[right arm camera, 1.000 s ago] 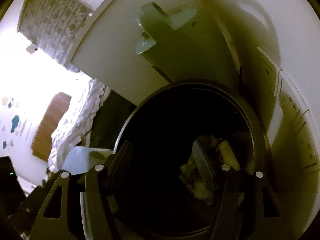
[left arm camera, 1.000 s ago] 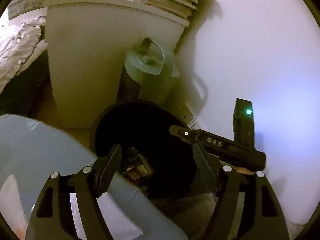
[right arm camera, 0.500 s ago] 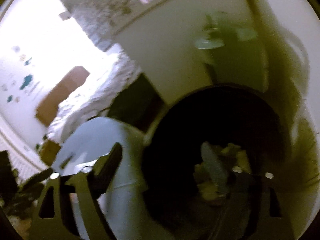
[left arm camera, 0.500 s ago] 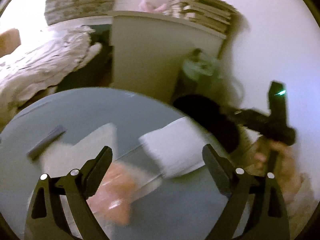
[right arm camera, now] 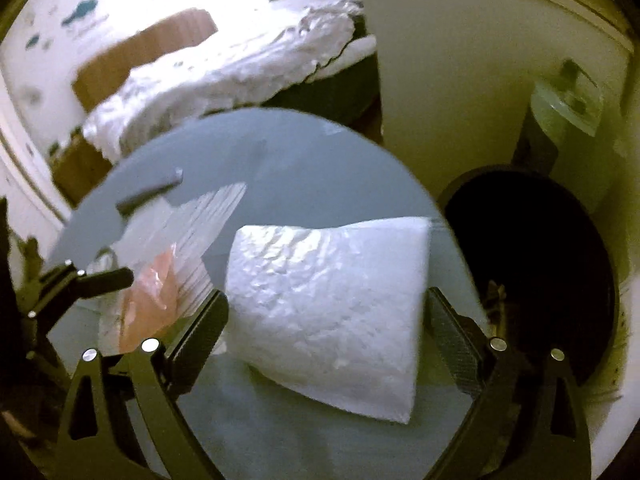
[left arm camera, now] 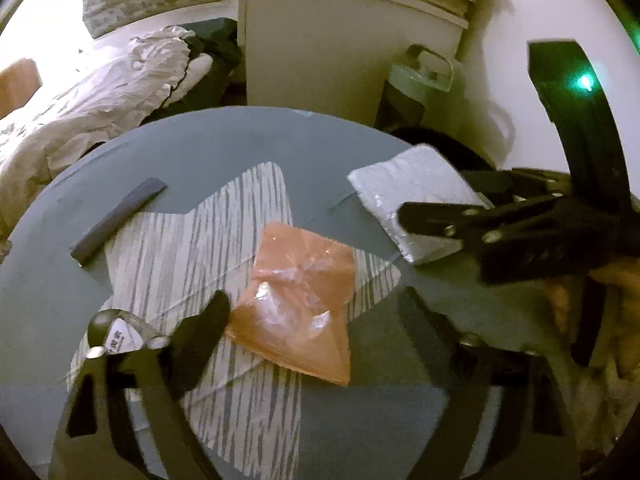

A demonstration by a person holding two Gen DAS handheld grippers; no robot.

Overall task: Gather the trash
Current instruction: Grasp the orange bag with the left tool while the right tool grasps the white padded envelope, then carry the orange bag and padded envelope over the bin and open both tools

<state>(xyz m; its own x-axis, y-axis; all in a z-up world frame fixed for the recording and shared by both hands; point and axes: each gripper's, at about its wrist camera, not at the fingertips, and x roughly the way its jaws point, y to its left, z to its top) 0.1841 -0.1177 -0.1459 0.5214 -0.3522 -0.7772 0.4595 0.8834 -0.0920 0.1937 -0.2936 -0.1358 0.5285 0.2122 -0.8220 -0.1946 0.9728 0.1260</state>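
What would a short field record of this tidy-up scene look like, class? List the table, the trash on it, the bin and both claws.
table: round grey table
trash 1: white folded napkin, lying flat
trash 2: orange plastic wrapper on a striped star mat
other item: dark bar
bin: black bin beside the table
left claw: open, just been closing, around the wrapper
right claw: open, just been opening, around the napkin

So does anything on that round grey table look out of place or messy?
Yes: a crumpled orange plastic wrapper lies askew on the striped star-shaped mat, and a folded white paper napkin sits loose near the table edge beside the black bin. Nothing looks spilled or broken.
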